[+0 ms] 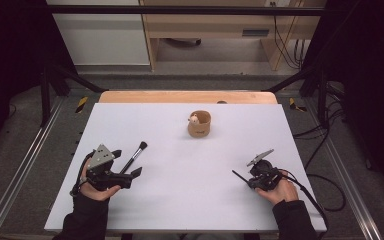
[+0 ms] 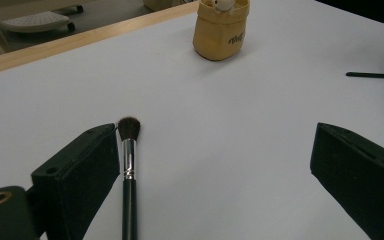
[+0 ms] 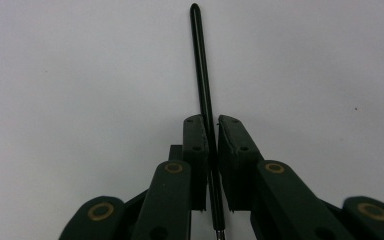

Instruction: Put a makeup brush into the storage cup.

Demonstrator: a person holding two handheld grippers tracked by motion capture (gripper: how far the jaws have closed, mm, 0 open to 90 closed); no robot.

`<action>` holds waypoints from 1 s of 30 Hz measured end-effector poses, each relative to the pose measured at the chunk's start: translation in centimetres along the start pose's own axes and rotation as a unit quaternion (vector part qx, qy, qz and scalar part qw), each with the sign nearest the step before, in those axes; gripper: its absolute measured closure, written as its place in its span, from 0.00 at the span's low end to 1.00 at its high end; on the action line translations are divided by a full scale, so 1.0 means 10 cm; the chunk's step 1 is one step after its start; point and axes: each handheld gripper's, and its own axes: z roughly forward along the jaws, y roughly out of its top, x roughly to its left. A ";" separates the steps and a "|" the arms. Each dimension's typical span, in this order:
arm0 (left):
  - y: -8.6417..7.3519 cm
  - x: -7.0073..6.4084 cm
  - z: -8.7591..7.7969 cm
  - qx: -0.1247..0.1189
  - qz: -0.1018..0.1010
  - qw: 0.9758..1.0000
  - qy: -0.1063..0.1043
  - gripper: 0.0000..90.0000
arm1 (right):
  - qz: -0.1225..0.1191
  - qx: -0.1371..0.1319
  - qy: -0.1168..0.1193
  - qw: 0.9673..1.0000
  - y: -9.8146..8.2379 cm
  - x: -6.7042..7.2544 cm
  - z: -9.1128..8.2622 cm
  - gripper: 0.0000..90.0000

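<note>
While a makeup brush (image 1: 134, 157) lies flat on the white table (image 1: 190, 200) at about eight o'clock, its dark bristles pointing toward one o'clock, the left gripper (image 1: 130, 176) rests beside it with jaws spread wide and nothing between them. Seen from the left gripper view, the brush (image 2: 128, 165) lies just inside one jaw, close against it; whether they touch cannot be told. Its silver collar sits level with that jaw's tip and the bristle head reaches a little past it.

At four o'clock, the right gripper (image 1: 250, 180) is clenched on a thin black stick (image 1: 239, 176), whose free end points toward ten o'clock over bare tabletop. From the right gripper view, the stick (image 3: 202, 75) runs straight out between the closed jaws to a rounded tip.

Near twelve o'clock, well apart from both hands, stands a small tan cup (image 1: 199, 124) with a pale rounded object (image 1: 194, 119) at its rim. Nothing lies between the cup and either gripper. Beyond the table's wooden far edge (image 1: 187, 96) are grey floor and pale furniture.
</note>
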 end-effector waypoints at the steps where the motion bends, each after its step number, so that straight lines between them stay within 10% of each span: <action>1: 0.00 0.00 0.00 -0.001 0.000 1.000 0.000 0.06 | 0.000 0.000 0.000 1.000 0.00 0.00 0.00 0.93; 30: 0.00 -0.01 0.01 0.002 0.005 1.000 -0.003 0.06 | -0.004 0.007 -0.002 1.000 0.01 0.01 0.00 0.92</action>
